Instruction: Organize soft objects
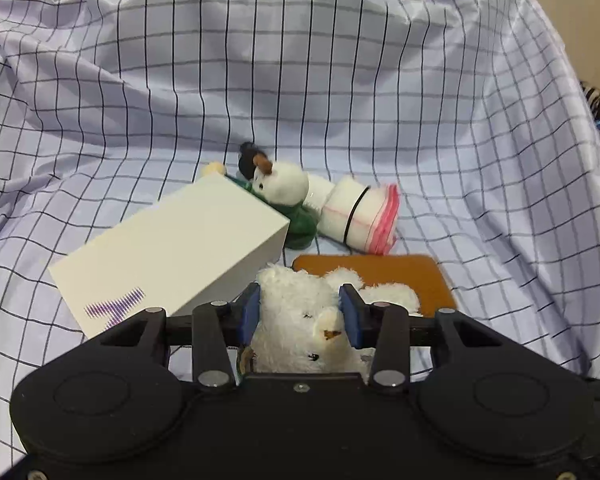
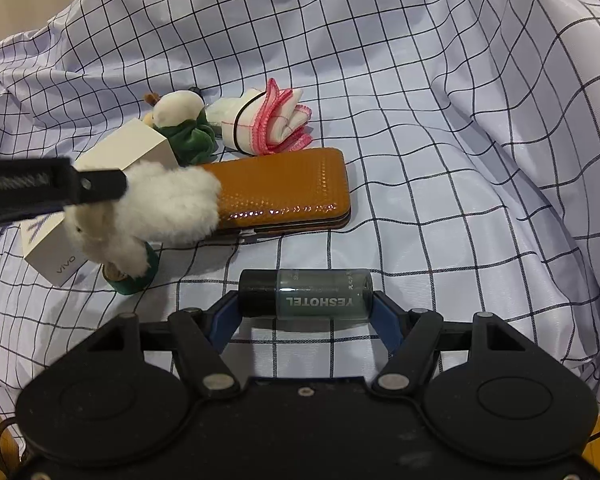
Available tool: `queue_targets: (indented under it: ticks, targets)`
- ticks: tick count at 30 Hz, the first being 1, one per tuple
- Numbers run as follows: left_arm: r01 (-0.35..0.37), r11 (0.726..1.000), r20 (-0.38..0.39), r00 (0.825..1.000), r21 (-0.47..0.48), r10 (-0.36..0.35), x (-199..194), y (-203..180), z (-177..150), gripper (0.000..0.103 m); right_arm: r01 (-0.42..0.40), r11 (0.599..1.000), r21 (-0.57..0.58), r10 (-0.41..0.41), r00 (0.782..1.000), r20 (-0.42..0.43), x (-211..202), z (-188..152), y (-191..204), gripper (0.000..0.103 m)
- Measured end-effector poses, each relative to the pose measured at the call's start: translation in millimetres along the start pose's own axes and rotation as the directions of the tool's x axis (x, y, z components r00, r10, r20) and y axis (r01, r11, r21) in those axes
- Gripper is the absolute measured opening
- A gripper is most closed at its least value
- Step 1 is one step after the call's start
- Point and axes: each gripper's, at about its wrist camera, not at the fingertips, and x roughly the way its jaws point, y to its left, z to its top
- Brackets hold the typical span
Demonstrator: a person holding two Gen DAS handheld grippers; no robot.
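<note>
A rumpled pale cloth (image 1: 340, 80) with a dark grid covered the whole surface and rose in folds behind everything. The landmark here was the brown case (image 2: 284, 188), a flat tan pouch with a dimpled, glossy top, lying on the cloth.

To the left of the case sat a white box (image 1: 172, 248), tilted, with a purple mark on one end and "vivo" printed on its side in the right wrist view. Behind the case, and leaning against the box's far corner, lay a small white plush with a green collar (image 2: 184, 120). Just right of that plush, also behind the case, lay a rolled white cloth with pink edging (image 2: 268, 124), bound by a thin black band.

The left gripper (image 1: 302, 312) was clenched on a fluffy white plush toy (image 1: 300, 320), its blue pads pressed into the fur on both sides. In the right wrist view the toy hung at the case's left end, overlapping it, with a green base showing beneath.

In front of the case, the right gripper (image 2: 304, 312) grasped a small dark bottle (image 2: 304, 294) marked "YESHOTEL", held crosswise between its blue fingers (image 2: 386, 316).
</note>
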Motion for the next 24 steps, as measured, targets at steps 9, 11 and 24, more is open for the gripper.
queue_targets:
  ticks: [9, 11, 24]
  targets:
    - [0.009, 1.0, 0.027, 1.0, -0.029, -0.008, -40, 0, 2, 0.042, 0.013, 1.0, 0.001, -0.013, 0.999, 0.044, -22, 1, 0, 0.069]
    - [-0.001, 0.999, 0.026, 1.0, -0.033, 0.002, -49, 1, 0, 0.042, 0.012, 1.0, -0.003, -0.011, 0.998, 0.06, -31, 1, 2, 0.069]
    - [-0.028, 0.996, 0.003, 1.0, -0.085, 0.028, -112, 10, -46, 0.043, -0.031, 0.999, -0.023, 0.034, 0.988, 0.153, -111, -27, 11, 0.069]
